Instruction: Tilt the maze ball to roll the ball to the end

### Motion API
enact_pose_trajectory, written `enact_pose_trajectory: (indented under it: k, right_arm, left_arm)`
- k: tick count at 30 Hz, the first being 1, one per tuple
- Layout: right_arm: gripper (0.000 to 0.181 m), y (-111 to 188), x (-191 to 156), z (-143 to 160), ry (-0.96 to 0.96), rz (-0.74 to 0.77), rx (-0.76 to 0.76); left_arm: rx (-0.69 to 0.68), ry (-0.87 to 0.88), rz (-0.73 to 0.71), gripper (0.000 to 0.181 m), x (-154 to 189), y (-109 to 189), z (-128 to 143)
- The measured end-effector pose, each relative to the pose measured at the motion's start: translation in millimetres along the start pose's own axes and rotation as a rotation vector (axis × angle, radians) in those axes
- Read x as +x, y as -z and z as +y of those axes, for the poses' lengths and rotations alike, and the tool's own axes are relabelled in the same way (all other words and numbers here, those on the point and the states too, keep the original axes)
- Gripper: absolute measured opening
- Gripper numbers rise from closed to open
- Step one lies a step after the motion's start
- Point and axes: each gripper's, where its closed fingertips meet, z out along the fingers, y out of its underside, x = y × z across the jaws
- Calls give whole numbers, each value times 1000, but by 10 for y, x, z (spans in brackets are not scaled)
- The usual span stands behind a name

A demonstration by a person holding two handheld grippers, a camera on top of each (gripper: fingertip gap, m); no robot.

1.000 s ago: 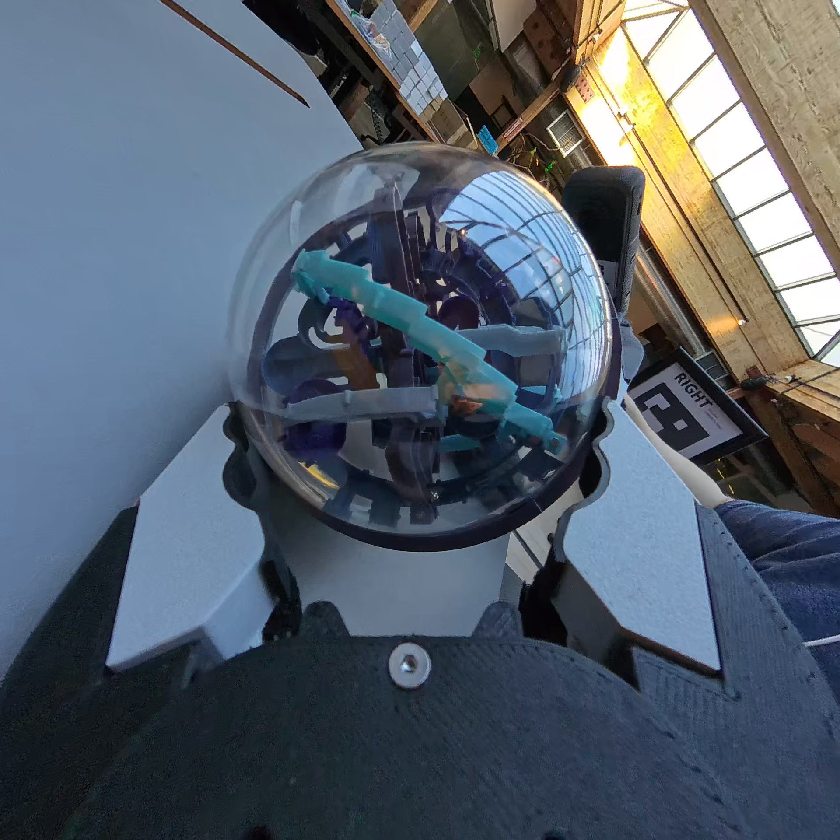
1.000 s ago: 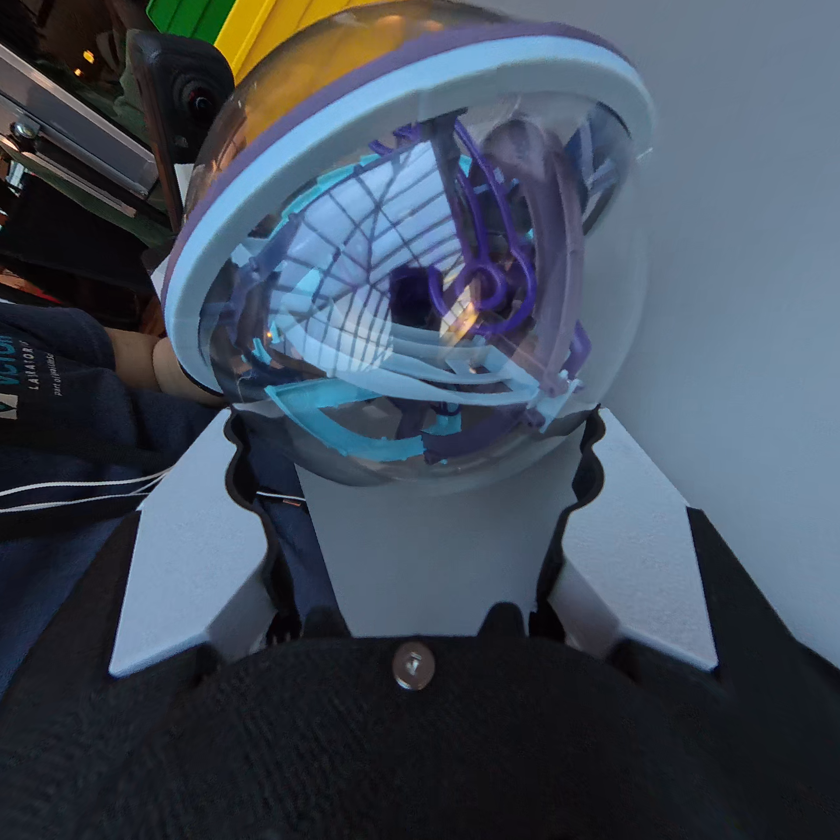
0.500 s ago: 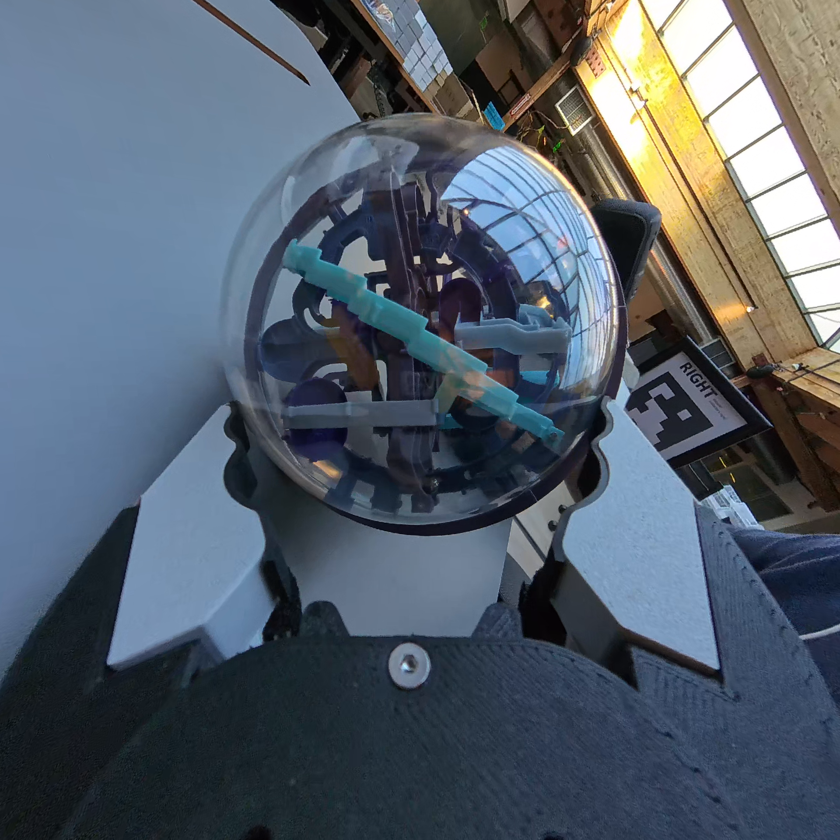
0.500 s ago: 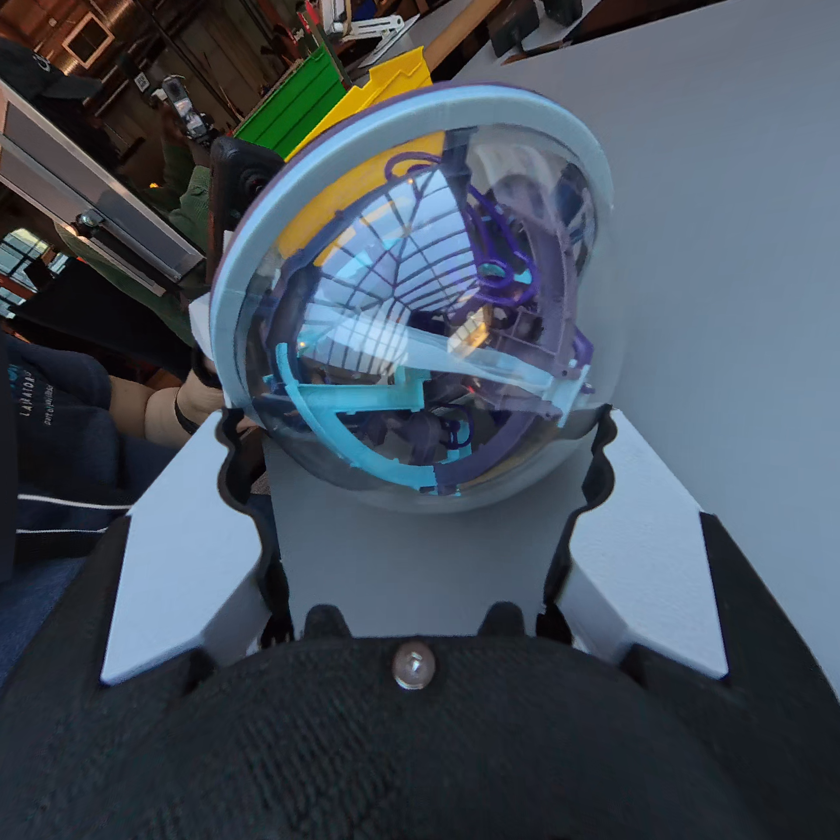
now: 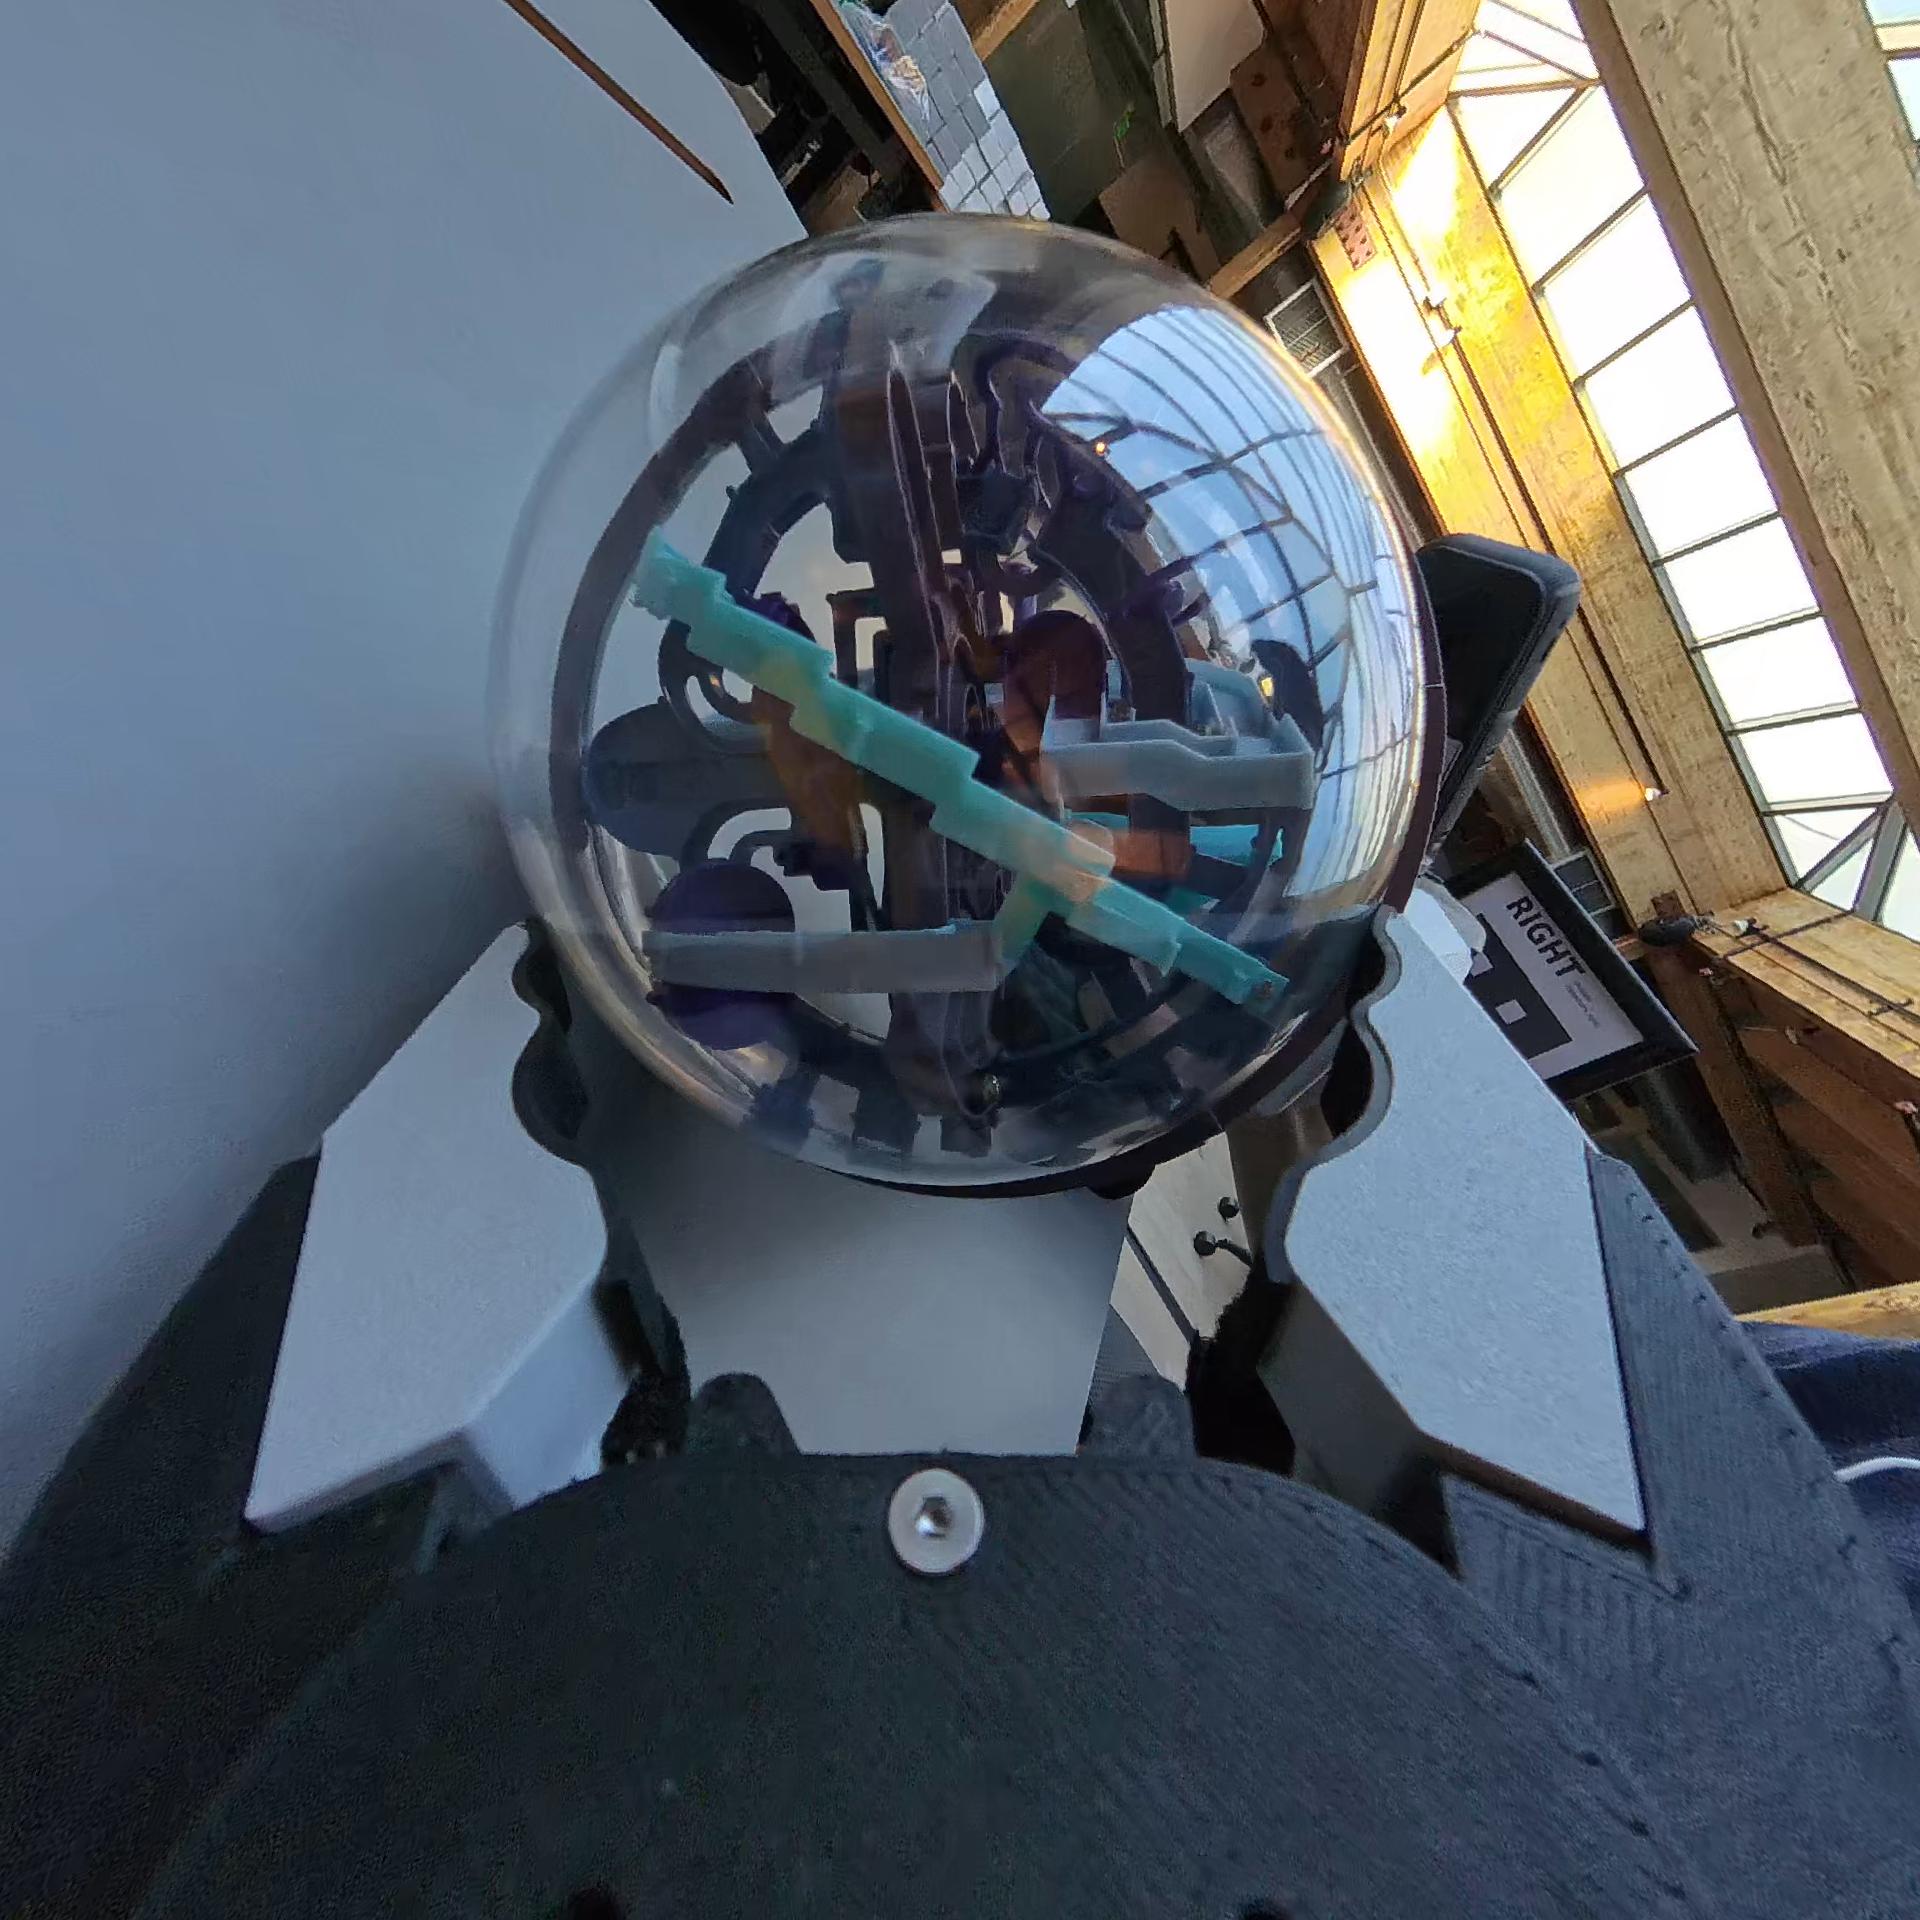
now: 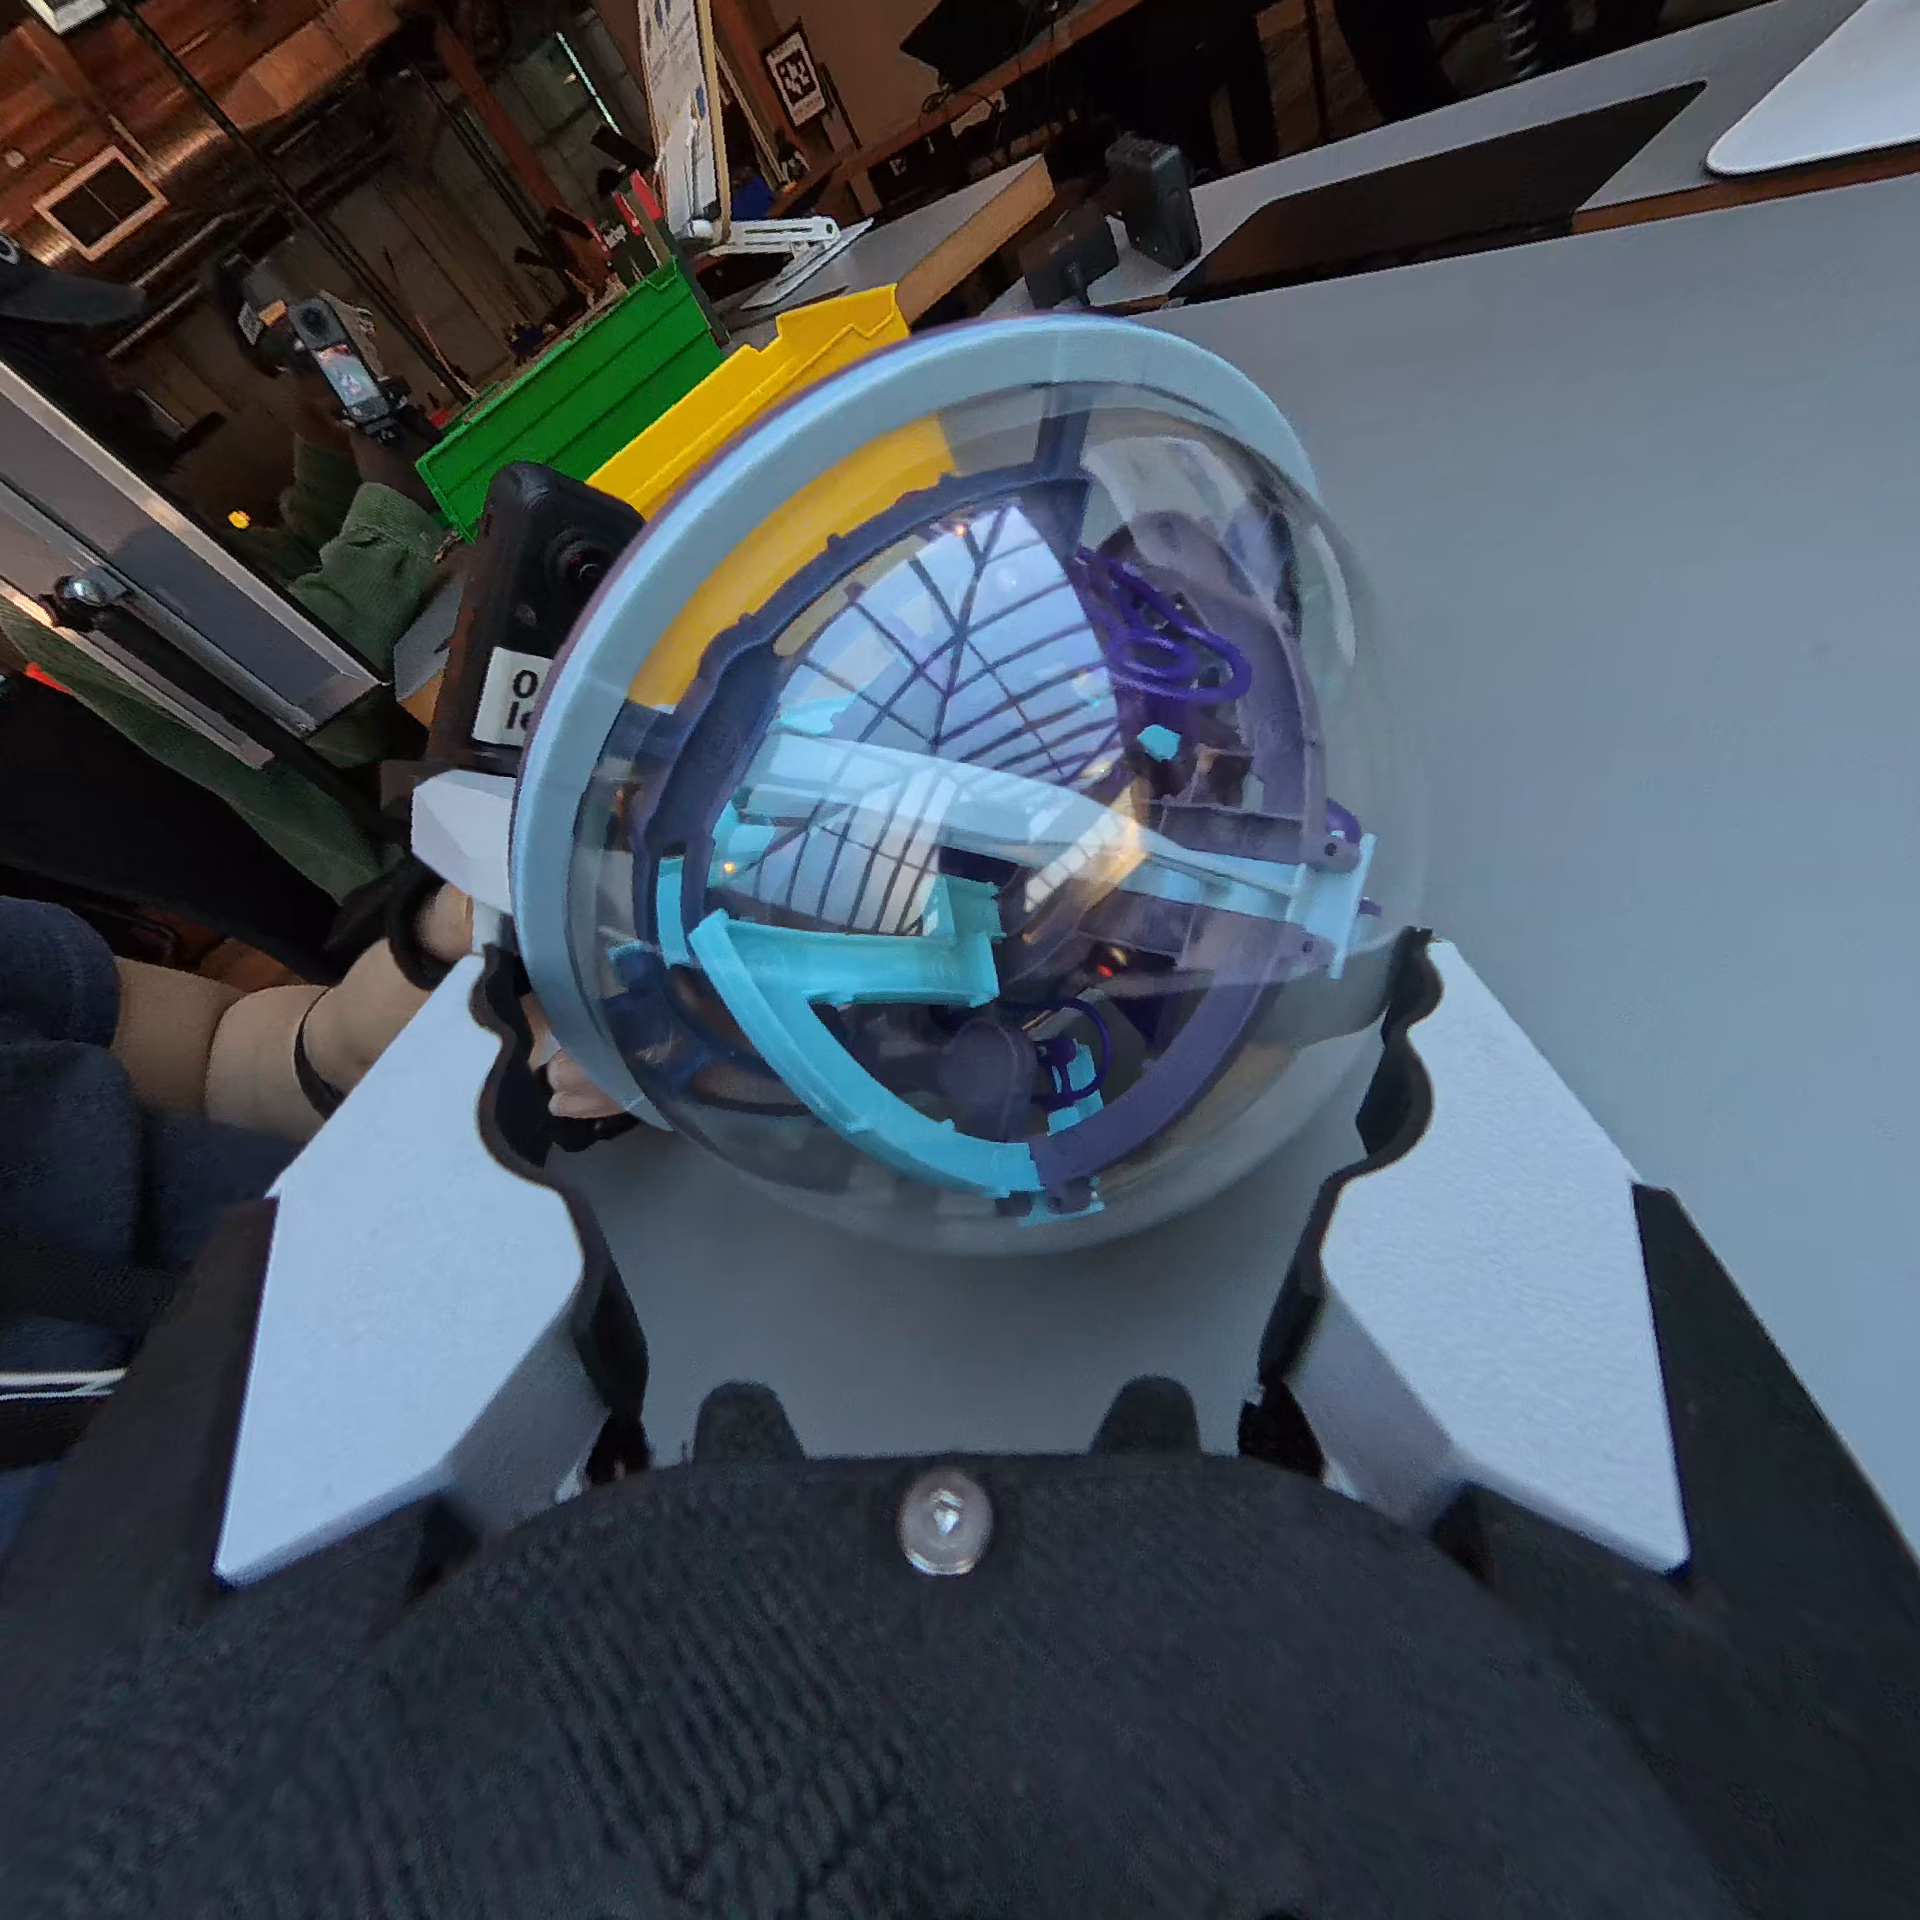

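**Maze ball held aloft, run unfinished**

The maze ball point(image 5: 956, 707) is off the grey counter point(image 6: 1662, 520), pinched from opposite sides: the left tongs point(image 5: 951, 997) clamp one clear dome, the right tongs point(image 6: 951, 997) the other.

Progress, as a judgement: a small metal ball point(image 5: 985, 1086) sits low on a dark track near the rim, so tilting is under way and the end is not evidently reached.

Only the left wrist view shows that ball and the teal stepped track point(image 5: 935, 779). Only the right wrist view shows the pale blue equator ring point(image 6: 582, 748) and curved teal ramp point(image 6: 821, 1060).
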Motion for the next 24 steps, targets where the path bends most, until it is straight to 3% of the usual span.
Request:
enact_pose_trajectory:
  k: [18,24]
  right_arm:
    - [158,-4,94,-37,-28,-18,-104]
    - [148,27,161,-126,-62,-35,-84]
  left_arm:
    - [-64,9,39,136,-8,2,39]
    - [-163,-147,6,122,-78,87,124]
